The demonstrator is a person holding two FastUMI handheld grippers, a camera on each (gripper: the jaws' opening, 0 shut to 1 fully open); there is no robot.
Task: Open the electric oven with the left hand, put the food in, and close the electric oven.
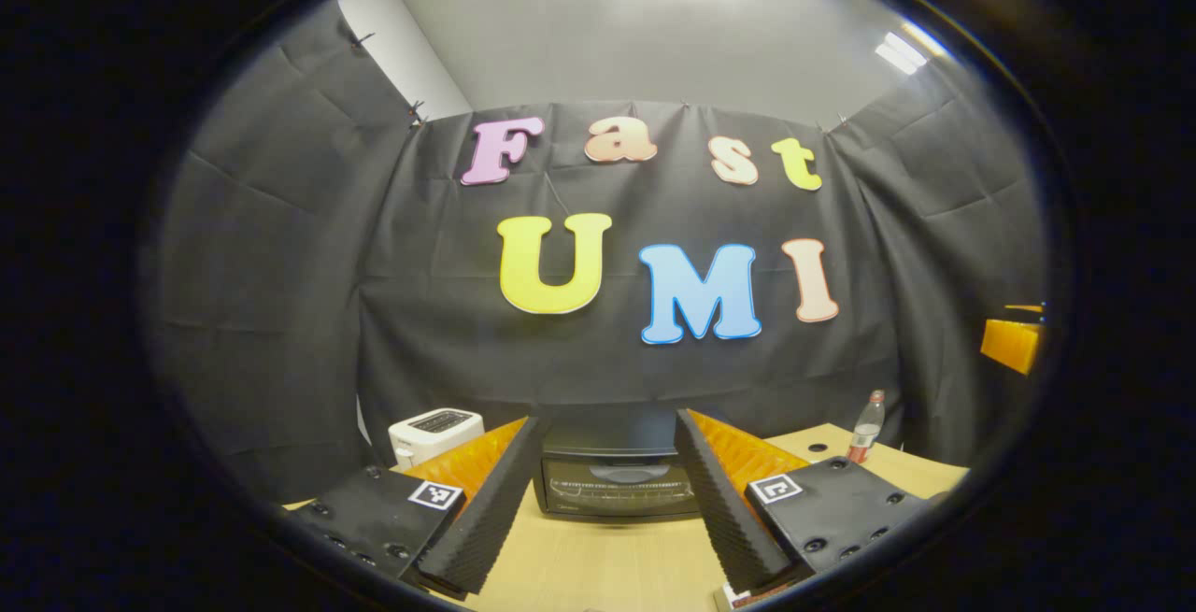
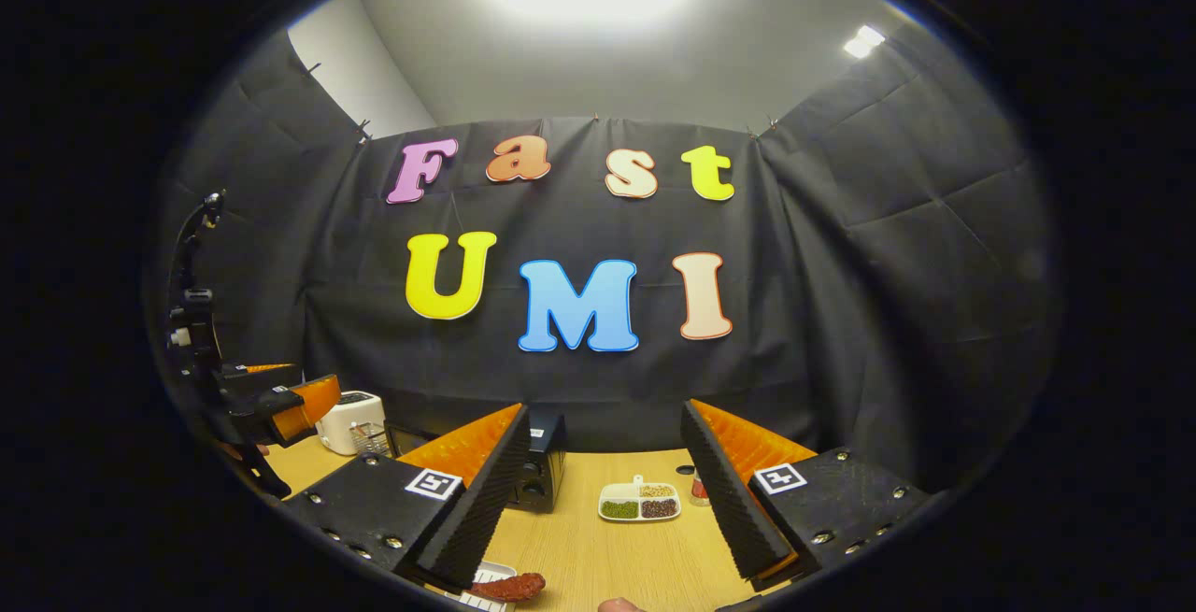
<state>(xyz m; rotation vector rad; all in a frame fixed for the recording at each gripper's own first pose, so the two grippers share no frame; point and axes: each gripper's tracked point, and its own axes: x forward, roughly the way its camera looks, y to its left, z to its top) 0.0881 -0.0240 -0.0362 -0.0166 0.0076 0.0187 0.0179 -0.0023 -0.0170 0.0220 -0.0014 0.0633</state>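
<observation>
The black electric oven (image 1: 617, 476) stands at the back of the wooden table (image 1: 598, 561), door closed, straight ahead between my left gripper's (image 1: 607, 547) fingers. That gripper is open, empty and held short of the oven. In the right gripper view the oven's right end (image 2: 540, 474) with its knobs peeks out behind the left finger. A reddish sausage-like food (image 2: 509, 586) lies on a white tray (image 2: 481, 593) at the near edge. My right gripper (image 2: 607, 537) is open above the table, just beyond the food. The left gripper (image 2: 271, 406) hangs at the far left.
A white toaster (image 1: 434, 433) stands left of the oven. A bottle with a red label (image 1: 866, 427) stands at the back right. A white divided dish (image 2: 640, 503) of beans sits mid-table, with a small red item (image 2: 699, 489) beside it. The booth cloth closes the back.
</observation>
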